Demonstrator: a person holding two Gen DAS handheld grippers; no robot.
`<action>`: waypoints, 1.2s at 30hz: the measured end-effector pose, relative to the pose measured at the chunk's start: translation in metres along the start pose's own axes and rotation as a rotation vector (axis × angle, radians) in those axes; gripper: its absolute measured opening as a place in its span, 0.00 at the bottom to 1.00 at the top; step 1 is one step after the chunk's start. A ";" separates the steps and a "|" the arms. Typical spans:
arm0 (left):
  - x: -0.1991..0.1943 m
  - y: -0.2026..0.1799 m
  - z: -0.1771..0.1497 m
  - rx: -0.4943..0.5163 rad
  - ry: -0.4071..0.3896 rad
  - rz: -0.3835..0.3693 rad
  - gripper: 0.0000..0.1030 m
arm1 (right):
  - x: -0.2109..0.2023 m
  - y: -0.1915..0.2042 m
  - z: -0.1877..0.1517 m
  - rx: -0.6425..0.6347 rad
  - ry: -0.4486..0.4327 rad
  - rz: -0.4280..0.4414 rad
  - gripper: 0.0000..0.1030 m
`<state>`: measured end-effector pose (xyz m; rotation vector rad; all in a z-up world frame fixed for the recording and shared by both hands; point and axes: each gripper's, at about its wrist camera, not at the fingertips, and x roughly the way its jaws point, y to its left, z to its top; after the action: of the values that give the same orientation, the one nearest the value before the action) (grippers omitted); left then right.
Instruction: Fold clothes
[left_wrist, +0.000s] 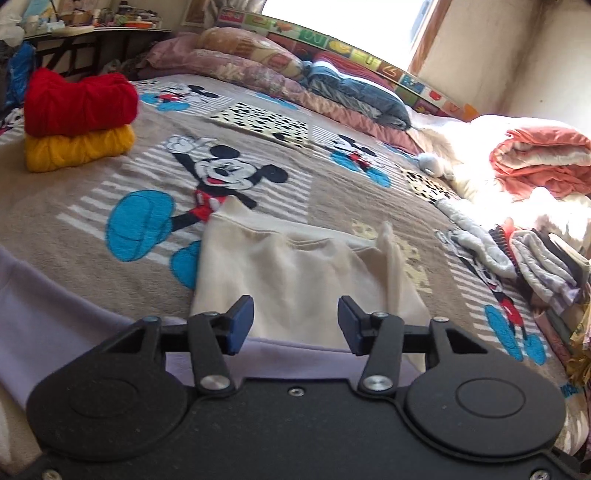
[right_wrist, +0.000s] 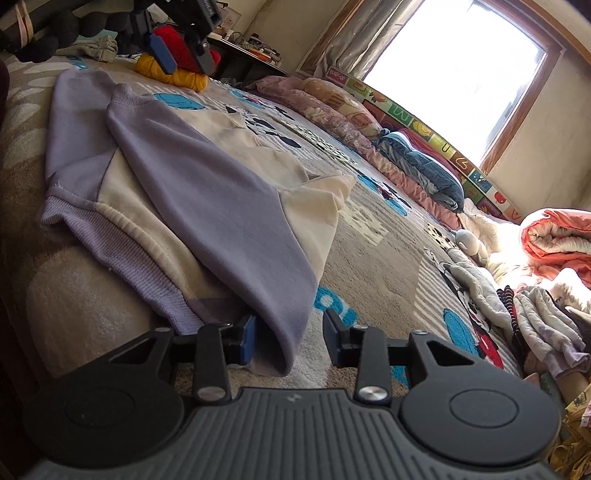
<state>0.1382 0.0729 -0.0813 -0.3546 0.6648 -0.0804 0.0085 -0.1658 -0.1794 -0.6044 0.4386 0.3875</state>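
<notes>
On blanket (left_wrist: 92, 177): sweatshirt (right_wrist: 207, 192), near edge cut off; left gripper (left_wrist: 295, 319) jaws apart, empty; right gripper (right_wrist: 290, 332) jaws apart around sleeve fold.

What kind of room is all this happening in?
Most likely a home bedroom: a bed under a cartoon-mouse blanket, pillows along the wall below a sunlit window, and folded sweaters stacked on the bed.

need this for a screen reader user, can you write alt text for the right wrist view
A cream and lilac sweatshirt lies partly folded on a cartoon-mouse blanket, with the right gripper open around its lilac sleeve fold. The left gripper hangs open at the far end, before folded red and yellow knits. Pillows line a bright window.
</notes>
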 end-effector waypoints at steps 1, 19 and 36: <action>0.012 -0.009 0.008 0.013 0.016 -0.019 0.48 | 0.000 -0.001 -0.001 0.005 -0.002 0.003 0.36; 0.196 -0.100 0.087 0.200 0.248 -0.038 0.42 | 0.006 -0.009 -0.003 0.091 -0.016 0.090 0.31; 0.245 -0.021 0.090 -0.309 0.243 -0.203 0.02 | 0.010 -0.016 -0.009 0.175 -0.011 0.140 0.31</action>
<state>0.3868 0.0345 -0.1527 -0.7180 0.8829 -0.2177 0.0218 -0.1812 -0.1838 -0.4025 0.5003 0.4798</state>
